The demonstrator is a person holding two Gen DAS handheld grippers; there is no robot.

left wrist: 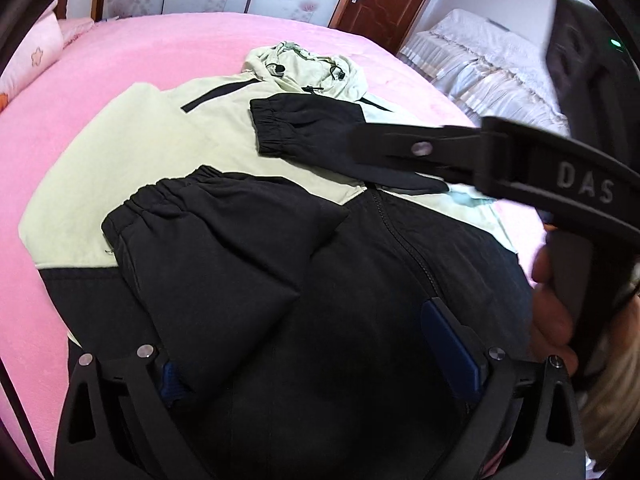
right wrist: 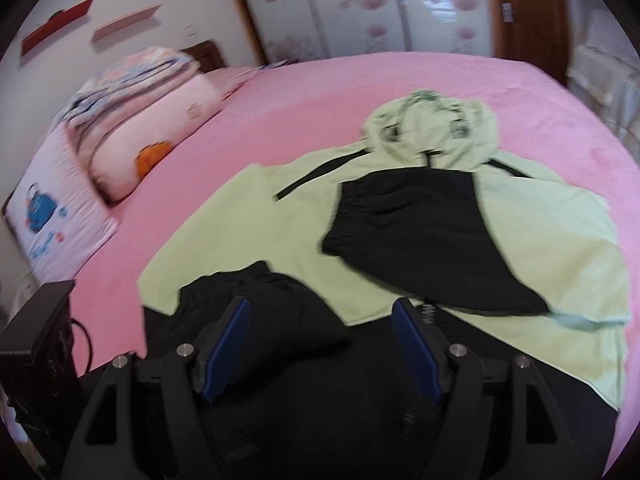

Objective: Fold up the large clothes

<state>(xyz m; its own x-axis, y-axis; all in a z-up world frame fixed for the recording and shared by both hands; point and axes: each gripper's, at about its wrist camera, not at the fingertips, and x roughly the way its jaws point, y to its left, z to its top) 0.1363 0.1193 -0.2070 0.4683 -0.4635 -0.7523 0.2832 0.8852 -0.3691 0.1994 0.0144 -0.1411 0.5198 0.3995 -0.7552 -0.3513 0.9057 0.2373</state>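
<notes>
A pale green and black hooded jacket (left wrist: 200, 132) is spread flat on the pink bed cover (left wrist: 140, 52), hood (left wrist: 308, 70) at the far end and black hem at the near edge. Both black sleeves are laid across the body: the far sleeve (left wrist: 320, 132) lies just below the hood, the near sleeve (left wrist: 208, 248) lies lower and to the left, cuffs pointing left.

The left gripper (left wrist: 320, 344) is held low over the black lower part, its jaws spread wide; the near sleeve's fold and the zip line are seen between its blue pads (left wrist: 452, 344), with nothing clamped. The right gripper (right wrist: 320, 344) is likewise seen with jaws apart above the near hem, the near sleeve (right wrist: 256, 304) just beyond its left pad. In the left wrist view the right gripper (left wrist: 400, 148) reaches in from the right, over the far sleeve.

Pillows (right wrist: 132, 136) are stacked at the far left of the bed.
</notes>
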